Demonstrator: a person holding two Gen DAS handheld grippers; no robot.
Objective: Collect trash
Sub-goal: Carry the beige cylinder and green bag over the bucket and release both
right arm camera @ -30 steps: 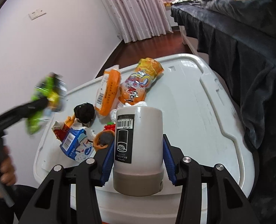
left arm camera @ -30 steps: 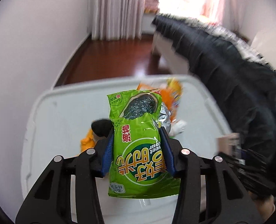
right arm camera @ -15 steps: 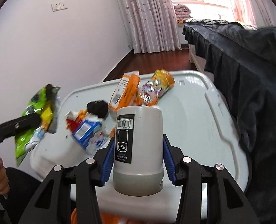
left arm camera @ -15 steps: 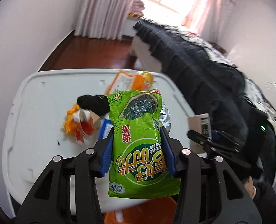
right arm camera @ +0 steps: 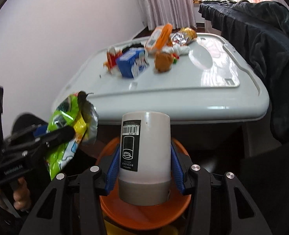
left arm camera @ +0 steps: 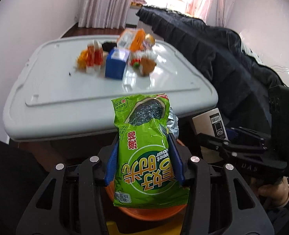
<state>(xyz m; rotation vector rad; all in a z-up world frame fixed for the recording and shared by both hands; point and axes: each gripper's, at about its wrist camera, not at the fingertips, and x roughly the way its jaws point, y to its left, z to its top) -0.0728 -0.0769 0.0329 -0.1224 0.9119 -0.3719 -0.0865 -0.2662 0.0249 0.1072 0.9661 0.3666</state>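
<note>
Nearest you, your left gripper [left arm camera: 145, 156] has its jaws clenched on the green snack bag [left arm camera: 147, 146], blue pads pressed against both long edges; the bag stands upright with torn silver foil at its top right. Directly beneath it sits the orange bin [left arm camera: 144, 212], its rim showing at 6 o'clock. Your right gripper [right arm camera: 144, 164] has its jaws grasping the white cylindrical container [right arm camera: 144, 156], held upright with its barcode label facing the camera and its grey base above the same orange bin [right arm camera: 144, 221]. In the right wrist view, the left gripper and its bag appear at 9 o'clock, with a hand [right arm camera: 17, 193] on the handle. Beyond both grippers, at 12 o'clock, lies the white table [right arm camera: 213, 98], a grey-white plastic surface with raised edges. The remaining trash clusters on its far half: a blue milk carton [right arm camera: 131, 64], a red and white wrapper [right arm camera: 112, 58] at its 9 o'clock, a brown crumpled piece [right arm camera: 163, 61] at its 3 o'clock, and farther back an orange packet [right arm camera: 160, 35] beside a foil snack bag [right arm camera: 183, 36]. A dark blanket [right arm camera: 261, 39] drapes at 2 o'clock.
</note>
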